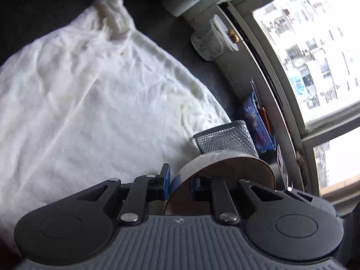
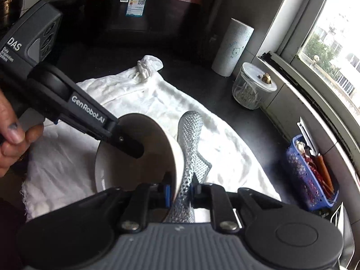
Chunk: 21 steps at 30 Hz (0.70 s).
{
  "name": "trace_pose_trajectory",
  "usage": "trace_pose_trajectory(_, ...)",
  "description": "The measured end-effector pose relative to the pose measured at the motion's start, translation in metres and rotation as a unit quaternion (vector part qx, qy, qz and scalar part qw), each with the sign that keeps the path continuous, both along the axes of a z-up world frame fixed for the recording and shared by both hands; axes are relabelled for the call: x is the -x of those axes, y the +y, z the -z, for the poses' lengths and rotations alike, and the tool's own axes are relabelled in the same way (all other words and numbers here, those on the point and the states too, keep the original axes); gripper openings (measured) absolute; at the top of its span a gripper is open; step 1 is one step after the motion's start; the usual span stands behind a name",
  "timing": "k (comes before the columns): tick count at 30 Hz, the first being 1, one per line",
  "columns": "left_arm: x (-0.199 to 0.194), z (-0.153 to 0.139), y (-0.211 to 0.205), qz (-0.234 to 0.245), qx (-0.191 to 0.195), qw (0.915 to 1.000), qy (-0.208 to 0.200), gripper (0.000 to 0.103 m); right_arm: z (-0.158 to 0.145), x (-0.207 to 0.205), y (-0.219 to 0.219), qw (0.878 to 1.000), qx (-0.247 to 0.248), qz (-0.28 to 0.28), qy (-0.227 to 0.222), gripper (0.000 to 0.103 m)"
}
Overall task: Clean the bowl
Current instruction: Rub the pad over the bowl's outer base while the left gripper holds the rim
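Over white cloth — left fingers clamp bowl rim; right fingers pinch silver scrubber against it.

Home kitchen, dark counter, rice cooker (big), paper towels, window.

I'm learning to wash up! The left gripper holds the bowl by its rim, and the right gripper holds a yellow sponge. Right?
Not quite. The right gripper holds a silver mesh scrubbing cloth, as the right wrist view shows. The left gripper does hold the bowl by its rim.
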<state>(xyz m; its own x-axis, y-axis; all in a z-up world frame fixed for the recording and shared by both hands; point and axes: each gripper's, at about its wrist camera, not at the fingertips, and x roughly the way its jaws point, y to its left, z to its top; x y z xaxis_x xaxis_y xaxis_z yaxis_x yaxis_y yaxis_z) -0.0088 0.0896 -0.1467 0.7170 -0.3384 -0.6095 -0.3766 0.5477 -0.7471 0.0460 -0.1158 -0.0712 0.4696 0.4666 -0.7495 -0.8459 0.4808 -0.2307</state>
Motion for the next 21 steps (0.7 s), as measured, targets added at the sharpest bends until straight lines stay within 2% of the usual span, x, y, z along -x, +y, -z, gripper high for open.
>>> trace_pose_trajectory(4,0.012,0.016,0.009,-0.051,0.078,0.9953,0.026,0.017,0.005,0.005,0.000,1.000,-0.003,0.011,0.021,0.020)
trace_pose_trajectory(7,0.015,0.019,0.011,-0.065,0.098,0.9925,0.032,0.018,0.010,0.007,-0.002,0.999,-0.013,0.021,0.040,0.021)
trace_pose_trajectory(8,0.014,0.018,0.012,-0.060,0.094,0.9931,0.034,0.019,0.012,0.008,-0.002,0.999,-0.015,0.023,0.042,0.021)
trace_pose_trajectory(9,0.012,0.015,0.012,-0.050,0.083,0.9946,0.036,0.018,0.013,0.009,-0.003,0.999,-0.018,0.025,0.041,0.021)
trace_pose_trajectory(10,0.009,0.008,0.010,-0.031,0.051,0.9975,0.038,0.018,0.013,0.010,-0.003,0.999,-0.019,0.025,0.039,0.021)
trace_pose_trajectory(12,0.001,-0.011,0.000,0.022,-0.046,0.9979,0.041,0.019,0.013,0.012,-0.001,0.999,-0.014,0.020,0.033,0.020)
trace_pose_trajectory(13,-0.004,-0.023,-0.009,0.056,-0.110,0.9916,0.037,0.019,0.013,0.013,0.000,0.999,-0.010,0.016,0.027,0.020)
trace_pose_trajectory(14,-0.007,-0.032,-0.016,0.082,-0.158,0.9835,0.034,0.019,0.013,0.014,0.001,1.000,-0.006,0.012,0.021,0.020)
trace_pose_trajectory(15,-0.010,-0.040,-0.024,0.111,-0.207,0.9716,0.030,0.019,0.014,0.016,0.001,1.000,-0.001,0.008,0.014,0.020)
trace_pose_trajectory(16,-0.013,-0.049,-0.036,0.150,-0.272,0.9501,0.024,0.019,0.014,0.018,0.002,1.000,0.003,0.004,0.006,0.019)
trace_pose_trajectory(18,-0.017,-0.063,-0.059,0.218,-0.382,0.8980,0.009,0.019,0.014,0.021,0.002,1.000,0.009,-0.002,-0.007,0.019)
trace_pose_trajectory(19,-0.019,-0.068,-0.068,0.242,-0.420,0.8744,0.001,0.019,0.014,0.022,0.003,1.000,0.014,-0.006,-0.016,0.019)
trace_pose_trajectory(20,-0.020,-0.071,-0.075,0.260,-0.449,0.8546,-0.005,0.019,0.014,0.024,0.004,0.999,0.019,-0.011,-0.026,0.019)
trace_pose_trajectory(21,-0.020,-0.074,-0.080,0.274,-0.472,0.8382,-0.011,0.017,0.014,0.026,0.004,0.999,0.024,-0.016,-0.036,0.018)
